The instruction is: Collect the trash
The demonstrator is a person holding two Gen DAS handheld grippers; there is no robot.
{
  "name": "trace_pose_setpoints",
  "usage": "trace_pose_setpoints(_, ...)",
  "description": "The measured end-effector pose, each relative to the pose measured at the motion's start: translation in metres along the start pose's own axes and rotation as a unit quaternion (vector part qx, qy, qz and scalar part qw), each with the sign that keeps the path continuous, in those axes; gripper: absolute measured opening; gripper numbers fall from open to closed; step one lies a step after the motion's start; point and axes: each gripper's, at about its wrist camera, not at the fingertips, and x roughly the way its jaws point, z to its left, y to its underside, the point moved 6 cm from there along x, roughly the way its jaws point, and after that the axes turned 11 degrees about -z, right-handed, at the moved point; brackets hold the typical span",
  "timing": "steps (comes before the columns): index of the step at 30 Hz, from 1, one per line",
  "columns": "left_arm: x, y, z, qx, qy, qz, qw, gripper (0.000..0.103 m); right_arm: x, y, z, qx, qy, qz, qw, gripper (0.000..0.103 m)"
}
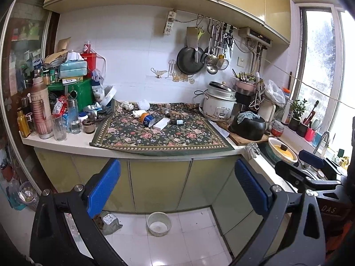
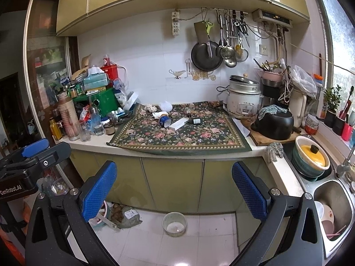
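Observation:
Trash lies on the floral cloth (image 1: 168,137) on the counter: a tipped blue cup (image 1: 148,119) (image 2: 165,120), a flat white box (image 1: 163,123) (image 2: 178,123), a small dark bottle (image 1: 177,122) (image 2: 194,121), and crumpled white tissues (image 1: 139,113) (image 2: 157,114). My left gripper (image 1: 177,190) is open and empty, held low in front of the cabinet doors, well short of the counter. My right gripper (image 2: 175,190) is open and empty at a similar spot. Each gripper also shows at the edge of the other's view.
Bottles, jars and boxes crowd the counter's left end (image 1: 55,110). A rice cooker (image 1: 218,106), a black pot (image 1: 248,126) on a board and a sink (image 2: 332,206) stand to the right. A small bowl (image 1: 158,220) and a bag (image 1: 108,220) lie on the floor.

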Motion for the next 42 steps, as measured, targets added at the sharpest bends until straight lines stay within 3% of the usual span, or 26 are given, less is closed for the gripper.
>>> trace_pose_setpoints(42, 0.004, 0.011, -0.015, 0.001, -0.004, 0.007, 1.0000, 0.103, -0.009, -0.003, -0.017, 0.010, -0.003, -0.008, 1.000, 0.103)
